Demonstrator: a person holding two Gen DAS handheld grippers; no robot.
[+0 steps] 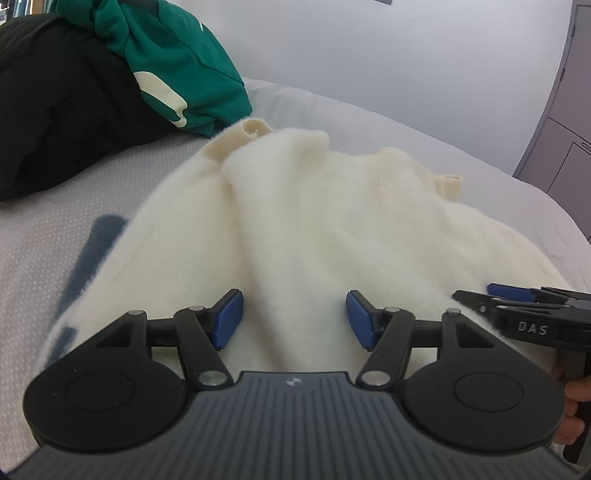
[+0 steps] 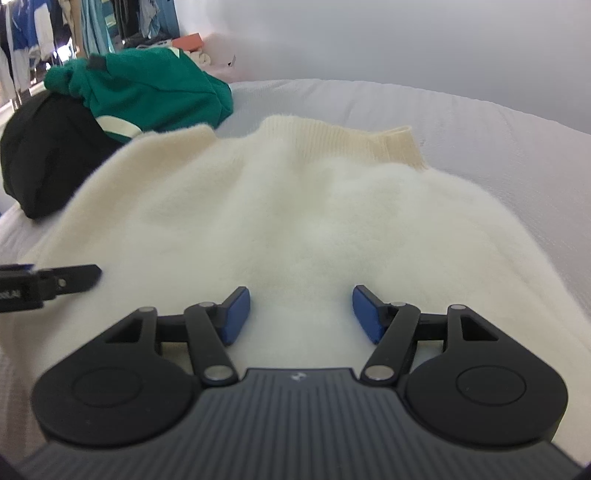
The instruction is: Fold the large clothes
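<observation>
White bedding, finely textured, covers the work surface, with a pale wall behind. Item one: cream fuzzy sweater, spread across the middle of the bedding and filling most of both wrist views; ribbed hem band at the far edge in the right view, ribbed cuff raised at the far left in the left view; loose folds run through the body. Left gripper: blue pads spread wide apart, fuzzy knit between them, nothing pinched. Right gripper: pads likewise spread wide, low over the knit near its close edge, gripping nothing; it shows side-on at the right edge of the left view, just beside the left tool. Item two: green sweatshirt with pale lettering, bunched at the far left. Item three: black garment, heaped under and beside the green one, touching it. Hanging clothes, blurred, top left of the right view.
</observation>
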